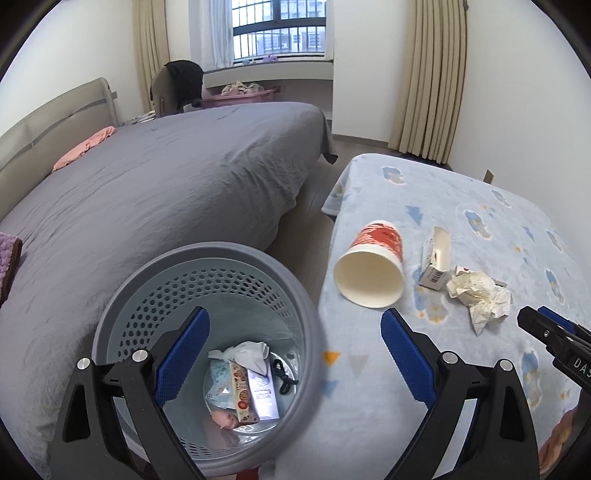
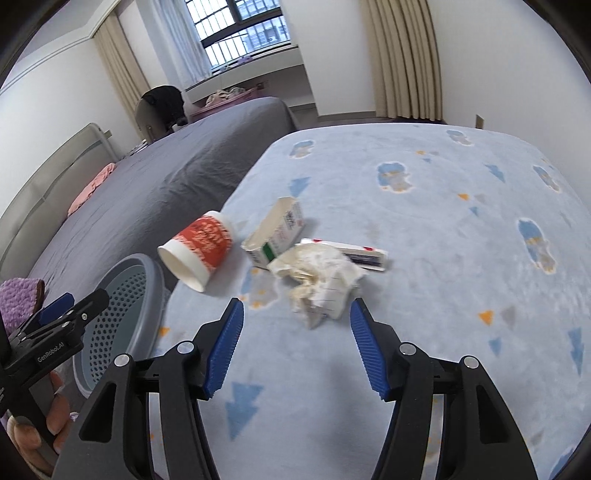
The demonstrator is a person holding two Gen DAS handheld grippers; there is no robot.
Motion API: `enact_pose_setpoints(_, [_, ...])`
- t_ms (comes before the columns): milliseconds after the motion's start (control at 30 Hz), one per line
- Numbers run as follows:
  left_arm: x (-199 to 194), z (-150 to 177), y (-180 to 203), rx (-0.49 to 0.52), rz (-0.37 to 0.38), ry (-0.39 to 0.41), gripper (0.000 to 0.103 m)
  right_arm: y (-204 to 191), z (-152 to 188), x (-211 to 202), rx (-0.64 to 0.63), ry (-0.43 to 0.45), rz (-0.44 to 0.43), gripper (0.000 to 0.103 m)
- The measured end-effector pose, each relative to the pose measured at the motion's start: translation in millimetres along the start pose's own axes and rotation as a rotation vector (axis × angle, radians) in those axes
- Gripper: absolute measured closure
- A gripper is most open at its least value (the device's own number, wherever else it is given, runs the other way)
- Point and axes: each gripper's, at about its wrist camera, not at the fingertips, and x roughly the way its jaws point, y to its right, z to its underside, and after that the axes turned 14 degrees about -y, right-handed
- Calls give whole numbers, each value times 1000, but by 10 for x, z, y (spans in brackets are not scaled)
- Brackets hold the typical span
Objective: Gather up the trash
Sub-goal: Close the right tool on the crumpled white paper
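A grey perforated trash basket [image 1: 122, 314] stands on the floor beside the table and holds several scraps. My left gripper [image 1: 295, 325] is open and empty above its rim. On the blue blanket-covered table [image 2: 443, 221] lie a red-and-white paper cup [image 2: 197, 247] on its side, an open white carton [image 2: 277, 232], a small flat box [image 2: 364, 254] and a crumpled paper wad [image 2: 317, 277]. My right gripper [image 2: 297, 314] is open and empty, just in front of the wad. The cup [image 1: 373, 262], carton [image 1: 437, 258] and wad [image 1: 480, 295] also show in the left wrist view.
A large bed with a grey sheet [image 1: 166, 177] runs along the left, close to the basket. A purple cloth [image 2: 18, 299] lies on its near edge. Curtains [image 1: 428, 74] and a window [image 1: 280, 29] are at the back. The left gripper [image 2: 70, 306] shows at the right wrist view's left edge.
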Motion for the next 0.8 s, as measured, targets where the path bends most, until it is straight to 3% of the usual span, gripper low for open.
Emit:
enact_pose_setpoints(333, [3, -2, 188, 24, 2, 11, 10, 287, 13, 43, 26, -23, 40, 45])
enact_pose_setpoints(467, [5, 3, 244, 32, 1, 15, 10, 247, -35, 125, 9, -33, 46, 35])
enact_pose_setpoints(800, [13, 14, 294, 47, -4, 14, 10, 71, -249, 502, -34, -93, 75, 31])
